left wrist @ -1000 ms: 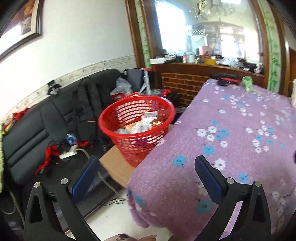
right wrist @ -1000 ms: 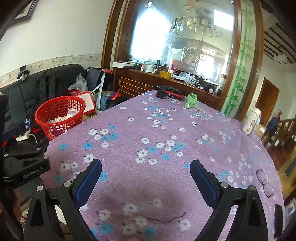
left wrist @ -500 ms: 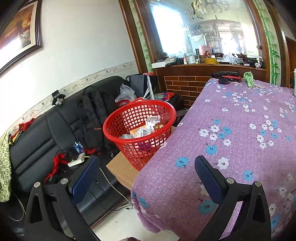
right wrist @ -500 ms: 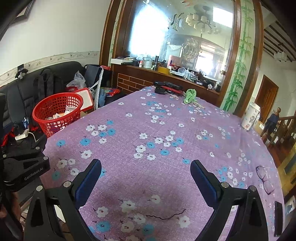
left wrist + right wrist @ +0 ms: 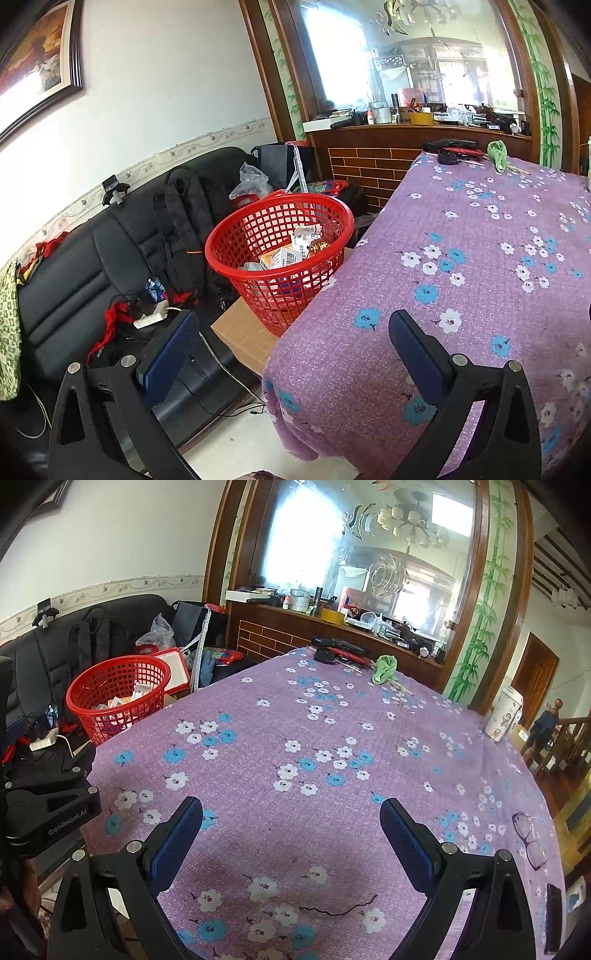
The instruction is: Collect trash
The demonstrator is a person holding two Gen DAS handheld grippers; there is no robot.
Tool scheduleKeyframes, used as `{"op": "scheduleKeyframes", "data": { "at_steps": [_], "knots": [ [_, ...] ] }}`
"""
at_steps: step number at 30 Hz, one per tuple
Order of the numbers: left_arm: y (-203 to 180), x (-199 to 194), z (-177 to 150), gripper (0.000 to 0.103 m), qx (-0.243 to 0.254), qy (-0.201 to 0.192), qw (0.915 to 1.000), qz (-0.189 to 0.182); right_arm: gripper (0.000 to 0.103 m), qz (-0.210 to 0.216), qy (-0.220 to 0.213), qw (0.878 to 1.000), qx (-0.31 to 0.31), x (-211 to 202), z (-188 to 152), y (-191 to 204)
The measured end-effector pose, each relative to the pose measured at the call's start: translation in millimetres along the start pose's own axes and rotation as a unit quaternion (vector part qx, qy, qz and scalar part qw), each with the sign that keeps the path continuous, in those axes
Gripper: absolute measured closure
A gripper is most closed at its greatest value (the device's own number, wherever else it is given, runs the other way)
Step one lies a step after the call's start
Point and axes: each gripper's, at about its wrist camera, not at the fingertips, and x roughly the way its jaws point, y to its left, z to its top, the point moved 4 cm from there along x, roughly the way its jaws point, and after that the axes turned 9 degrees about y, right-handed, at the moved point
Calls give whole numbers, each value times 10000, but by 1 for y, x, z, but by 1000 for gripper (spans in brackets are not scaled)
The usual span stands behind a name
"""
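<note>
While both tools hang empty above the purple flower-printed cloth of the worktop (image 5: 332, 709), the round red plastic mesh basket (image 5: 279, 254) beside its edge already holds several small cartons and wrappers, so most of the collecting looks done. The left hand-held gripper (image 5: 291, 347) has its blue-padded fingers spread wide with nothing between them, aimed past the worktop's corner toward the basket. The right hand-held gripper (image 5: 291, 830) is likewise spread and empty, poised over the middle of the cloth.

What may remain is a judgement: a thin dark wavy strand (image 5: 338, 908) lies on the cloth just in front of the right tool, and a crumpled green rag (image 5: 384, 668) sits at the far end near dark tools. Whether either counts as trash cannot be told.

Only the right view shows the strand, a pair of clear-framed glasses (image 5: 528, 840) near the right edge, and a white printed cylindrical container (image 5: 504, 712) at the far corner. Only the left view looks down into the basket and shows the brown cardboard box (image 5: 247, 339) it stands on.
</note>
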Motion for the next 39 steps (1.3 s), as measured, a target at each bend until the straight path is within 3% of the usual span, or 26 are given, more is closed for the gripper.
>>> {"op": "scheduleKeyframes", "data": {
  "at_steps": [39],
  "knots": [
    [-2,3,-2,1,18,53,10000,-14,4,38,92,9999,-27,10,-5,0]
  ]
}}
